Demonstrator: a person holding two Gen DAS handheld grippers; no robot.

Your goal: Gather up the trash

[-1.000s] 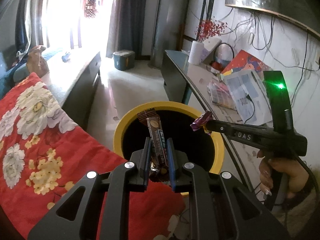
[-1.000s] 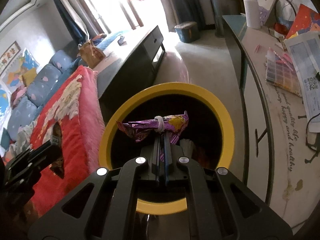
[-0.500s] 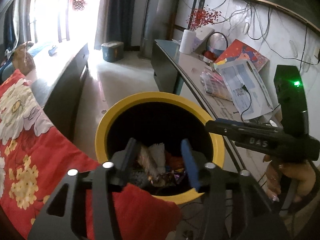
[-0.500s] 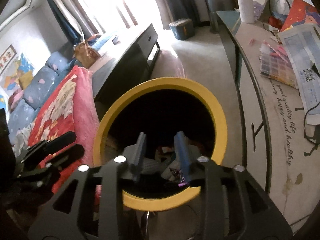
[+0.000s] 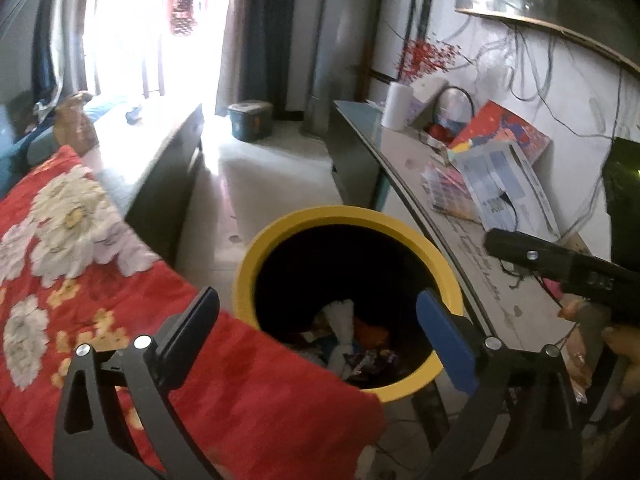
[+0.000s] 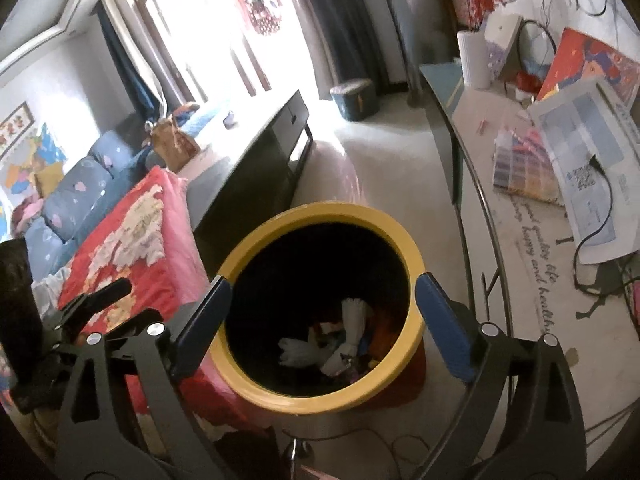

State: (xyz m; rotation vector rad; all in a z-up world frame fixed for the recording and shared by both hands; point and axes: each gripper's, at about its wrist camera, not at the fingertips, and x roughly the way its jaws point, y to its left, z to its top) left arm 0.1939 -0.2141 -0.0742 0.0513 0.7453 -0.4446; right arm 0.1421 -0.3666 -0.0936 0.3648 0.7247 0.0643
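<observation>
A yellow-rimmed trash bin (image 5: 304,216) stands between the sofa and the side table; it also shows in the right wrist view (image 6: 280,220). Inside lie white crumpled tissues (image 6: 352,316), a purple wrapper (image 5: 370,360) and other scraps. My left gripper (image 5: 320,316) is wide open and empty, above the bin's near rim. My right gripper (image 6: 322,300) is wide open and empty over the bin mouth. The right gripper also shows at the right of the left wrist view (image 5: 560,260), and the left gripper at the left of the right wrist view (image 6: 92,304).
A red flowered blanket (image 5: 80,260) covers the sofa left of the bin. A long side table (image 6: 540,240) on the right holds papers, cables, a colour chart and a paper roll. A dark low cabinet (image 6: 260,160) and a small teal stool (image 6: 354,94) stand farther back.
Both grippers opened and dropped their wrappers into the bin: the left let go of the brown snack bar wrapper, the right the purple wrapper. The jaws have since widened further.
</observation>
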